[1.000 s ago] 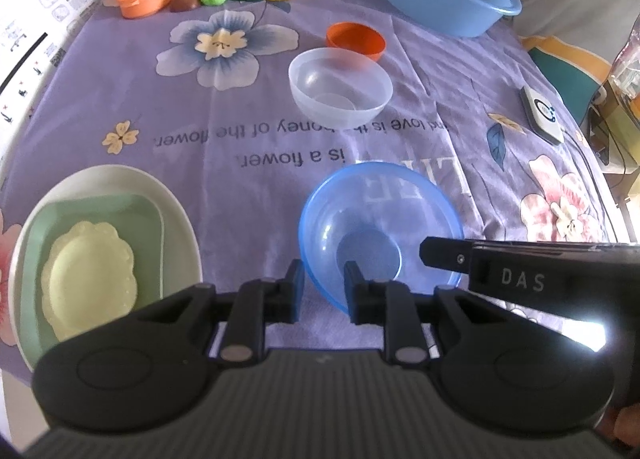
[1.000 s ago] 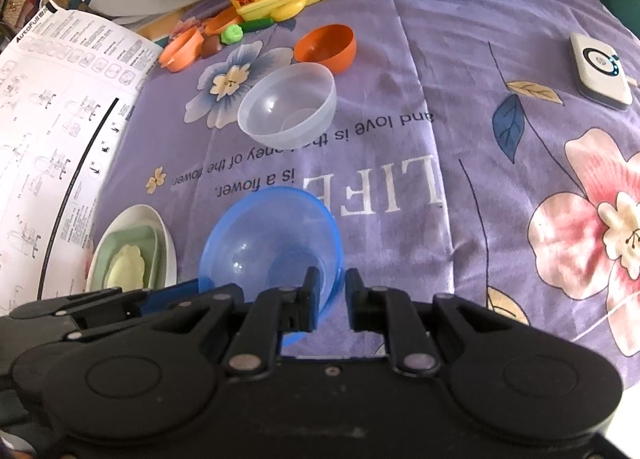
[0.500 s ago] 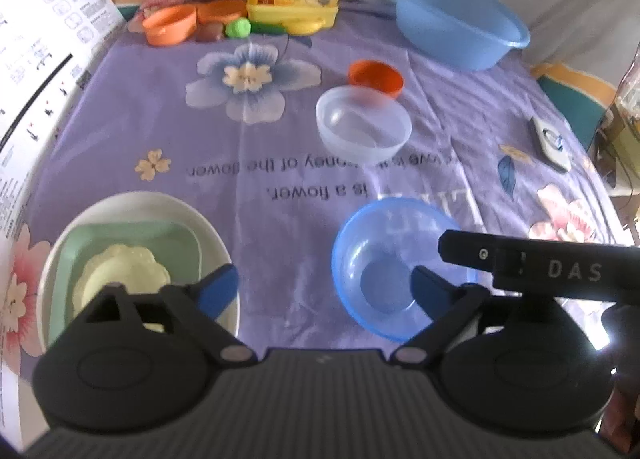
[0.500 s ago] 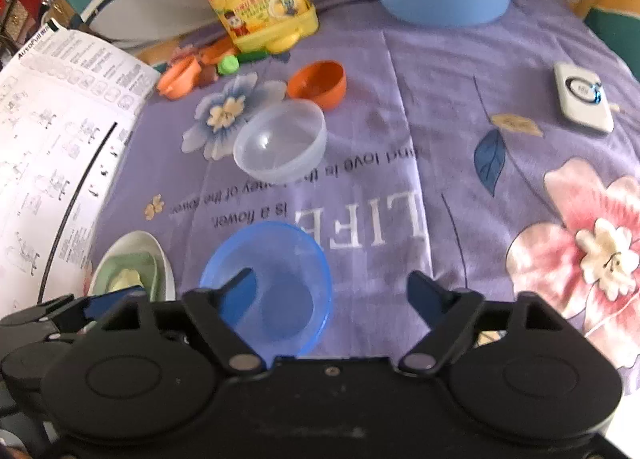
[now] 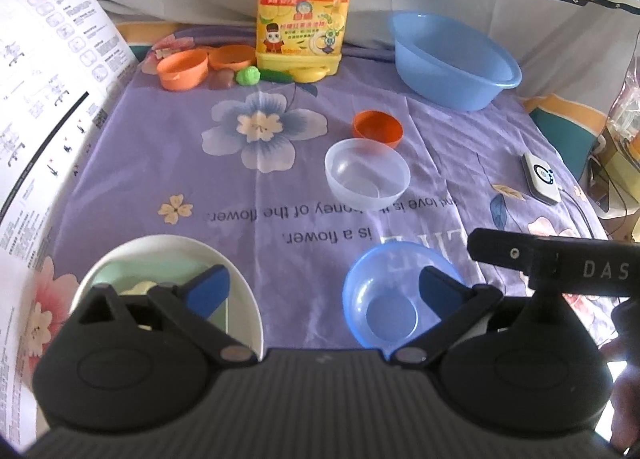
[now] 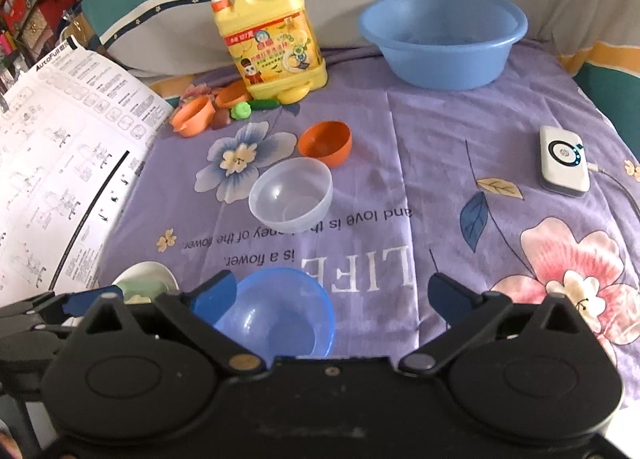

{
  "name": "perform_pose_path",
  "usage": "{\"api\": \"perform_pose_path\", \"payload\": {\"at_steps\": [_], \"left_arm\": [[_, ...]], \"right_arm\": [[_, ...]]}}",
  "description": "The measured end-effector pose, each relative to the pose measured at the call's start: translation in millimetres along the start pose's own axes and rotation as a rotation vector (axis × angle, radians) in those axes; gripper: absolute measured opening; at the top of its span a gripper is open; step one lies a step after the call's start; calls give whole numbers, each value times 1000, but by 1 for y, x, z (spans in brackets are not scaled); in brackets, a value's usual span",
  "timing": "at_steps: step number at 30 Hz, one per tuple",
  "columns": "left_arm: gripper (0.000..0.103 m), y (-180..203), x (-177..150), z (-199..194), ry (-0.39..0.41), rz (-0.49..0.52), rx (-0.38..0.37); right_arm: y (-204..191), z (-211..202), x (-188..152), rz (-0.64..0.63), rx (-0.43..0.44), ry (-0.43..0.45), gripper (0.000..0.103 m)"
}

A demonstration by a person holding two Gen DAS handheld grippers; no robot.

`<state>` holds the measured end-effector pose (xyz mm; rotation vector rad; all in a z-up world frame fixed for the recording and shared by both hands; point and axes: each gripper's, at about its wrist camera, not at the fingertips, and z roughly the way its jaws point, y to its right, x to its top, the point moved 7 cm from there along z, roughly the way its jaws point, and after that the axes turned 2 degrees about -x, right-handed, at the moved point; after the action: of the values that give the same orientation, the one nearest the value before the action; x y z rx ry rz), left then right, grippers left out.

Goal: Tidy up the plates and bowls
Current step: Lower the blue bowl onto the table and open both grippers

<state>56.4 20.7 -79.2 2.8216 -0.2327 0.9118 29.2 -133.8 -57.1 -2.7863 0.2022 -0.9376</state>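
A blue bowl [image 5: 384, 295] [image 6: 276, 315] sits on the purple cloth, near and low in both views. Farther off stand a clear bowl [image 5: 367, 174] [image 6: 291, 195] and a small orange bowl [image 5: 378, 128] [image 6: 325, 142]. A white plate [image 5: 236, 291] [image 6: 160, 273] at the near left holds a green dish and a pale yellow dish. My left gripper [image 5: 322, 285] is open and empty, between the plate and the blue bowl. My right gripper [image 6: 334, 291] is open and empty above the blue bowl's right side.
A large blue basin [image 5: 454, 61] [image 6: 442, 37] and a yellow detergent jug [image 5: 304, 19] [image 6: 270, 35] stand at the back. Orange cups and toy food [image 5: 182, 69] lie back left. A white device [image 6: 564, 165] lies right. A printed sheet [image 5: 48, 99] covers the left.
Both grippers were shut close to the blue bowl's rim one second ago; both have opened wide and drawn back and up. The blue bowl rests on the cloth.
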Motion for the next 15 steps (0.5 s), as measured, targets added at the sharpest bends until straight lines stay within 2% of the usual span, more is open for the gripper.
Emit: {"api": "perform_pose_path", "payload": {"at_steps": [9,15], "left_arm": [[103,-6,5,4,-4,-32,-19],[103,-14,15,12,5,-40,-1]], "right_arm": [[10,2,5,27,-16,6,103],[17,7,13,47,-19,8,103]]}}
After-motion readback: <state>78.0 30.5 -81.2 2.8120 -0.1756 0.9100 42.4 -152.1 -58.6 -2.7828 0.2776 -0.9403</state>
